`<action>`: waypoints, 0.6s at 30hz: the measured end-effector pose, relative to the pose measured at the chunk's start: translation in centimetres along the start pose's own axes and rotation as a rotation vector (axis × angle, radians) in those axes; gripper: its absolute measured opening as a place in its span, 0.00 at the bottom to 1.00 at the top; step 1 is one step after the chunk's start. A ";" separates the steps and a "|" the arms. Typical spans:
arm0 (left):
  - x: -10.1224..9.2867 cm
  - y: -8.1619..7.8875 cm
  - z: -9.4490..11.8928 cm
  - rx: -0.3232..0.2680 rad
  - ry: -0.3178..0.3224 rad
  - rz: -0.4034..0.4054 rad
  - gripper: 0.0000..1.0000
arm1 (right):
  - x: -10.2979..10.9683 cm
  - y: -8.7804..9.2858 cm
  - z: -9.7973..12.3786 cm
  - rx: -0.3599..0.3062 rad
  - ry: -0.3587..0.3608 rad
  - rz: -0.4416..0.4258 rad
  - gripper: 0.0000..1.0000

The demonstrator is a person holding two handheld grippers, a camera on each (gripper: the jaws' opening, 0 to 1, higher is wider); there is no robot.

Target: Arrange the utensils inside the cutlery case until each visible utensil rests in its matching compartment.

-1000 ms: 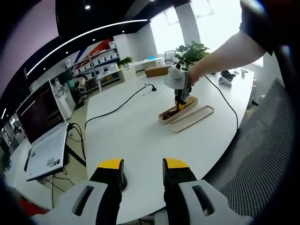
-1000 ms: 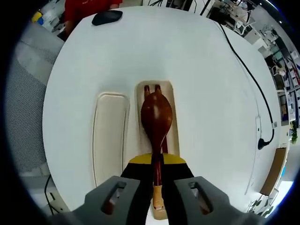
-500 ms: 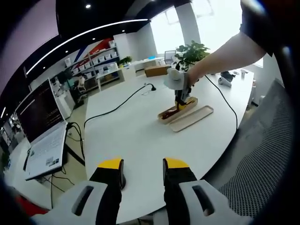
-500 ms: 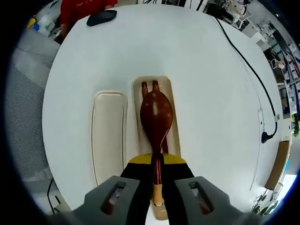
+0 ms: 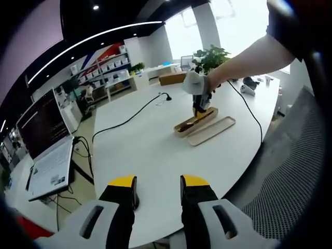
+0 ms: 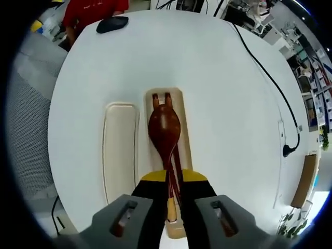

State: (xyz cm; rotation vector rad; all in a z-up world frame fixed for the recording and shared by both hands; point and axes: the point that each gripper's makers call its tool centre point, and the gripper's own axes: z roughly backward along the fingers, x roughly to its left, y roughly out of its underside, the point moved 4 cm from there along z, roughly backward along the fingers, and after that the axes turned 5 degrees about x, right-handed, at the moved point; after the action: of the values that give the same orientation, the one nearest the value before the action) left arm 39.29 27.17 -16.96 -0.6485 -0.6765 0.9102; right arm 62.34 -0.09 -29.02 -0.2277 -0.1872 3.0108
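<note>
right gripper (image 6: 167, 179) clenched my spoon (image 6: 164, 131) over the case (image 6: 179, 111) near the desk's (image 6: 218, 93) edge; next i should lower it.

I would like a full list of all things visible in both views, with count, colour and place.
Oval wooden cutlery case: one, light wood, mid-table.
Flat wooden lid: one, light wood, beside the case, apart from it.
Glossy dark red wooden spoon: one, bowl above the case, handle between the right jaws.
Dark red chopsticks: two, lying in the case under the spoon.
Round white table: one.
Black cable: one, across the table.
Black computer mouse: one, at the table edge.
Laptop: one, open, beside the table.
Green plant: one, far end.
Left gripper: yellow-tipped, over the near table edge.
Right gripper: yellow-tipped, holding the spoon.
</note>
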 end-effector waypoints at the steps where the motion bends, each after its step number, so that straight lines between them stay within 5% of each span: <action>1: 0.0 0.0 0.0 0.001 0.001 -0.001 0.34 | -0.1 0.1 0.2 -0.003 0.008 -0.002 0.06; 18: -0.7 -0.6 0.0 0.002 0.013 -0.028 0.35 | -0.4 3.2 3.4 -0.046 0.104 -0.067 0.21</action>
State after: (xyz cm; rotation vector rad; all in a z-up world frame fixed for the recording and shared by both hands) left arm 39.21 26.28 -16.68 -0.6409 -0.6712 0.8803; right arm 61.90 -3.64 -26.03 -0.3734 -0.2494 2.9211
